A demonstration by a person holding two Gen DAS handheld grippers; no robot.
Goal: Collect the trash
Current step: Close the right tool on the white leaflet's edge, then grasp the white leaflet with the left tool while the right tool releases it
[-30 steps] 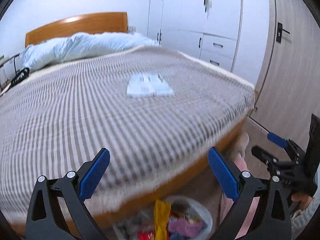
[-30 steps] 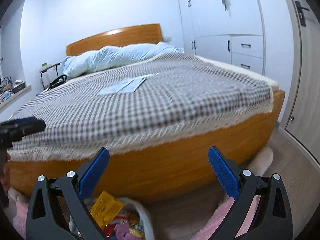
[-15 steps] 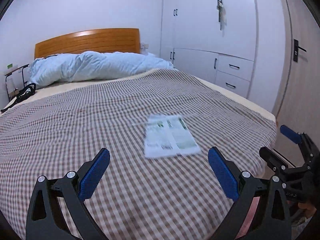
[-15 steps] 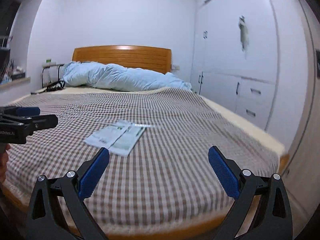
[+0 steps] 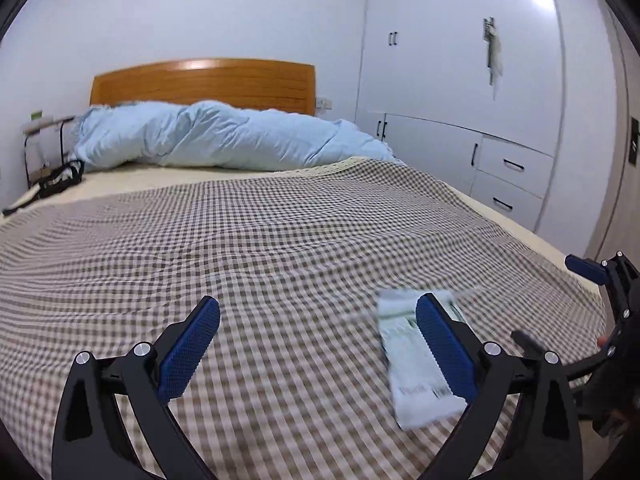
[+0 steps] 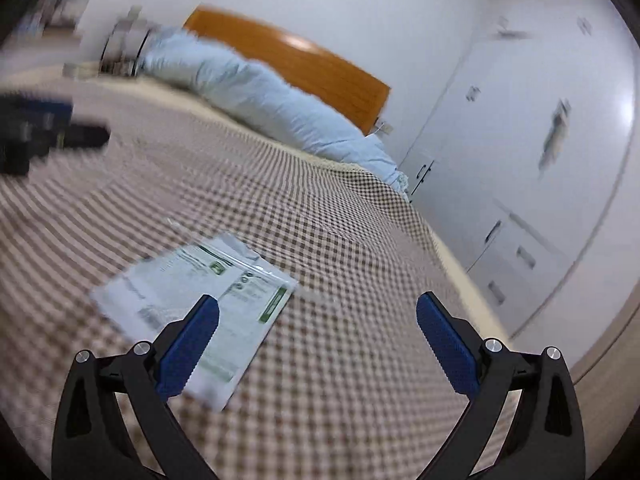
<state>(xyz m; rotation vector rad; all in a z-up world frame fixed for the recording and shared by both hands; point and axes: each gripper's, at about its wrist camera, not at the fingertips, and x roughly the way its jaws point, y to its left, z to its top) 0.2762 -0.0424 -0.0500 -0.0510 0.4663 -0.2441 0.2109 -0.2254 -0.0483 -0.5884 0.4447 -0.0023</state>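
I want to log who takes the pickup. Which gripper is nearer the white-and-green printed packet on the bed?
Right, probably. The right gripper hangs open with the packet under its left finger; the left gripper, also open, has it off beyond its right finger.

Motion blurs the leaflet's [image 6: 200, 300] print; a pad [image 5: 440, 340] overlaps it.

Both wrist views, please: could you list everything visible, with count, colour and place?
Leaflet: one, white and green, flat on bedspread.
Bedspread: one, brown-cream check, over bed.
Duvet: one, pale blue, bunched at headboard.
Headboard: one, orange wood, against the far wall.
Wardrobe: one, white, black handles, right of bed.
Left gripper: black, blue pads, open, empty.
Right gripper: same, open, empty.
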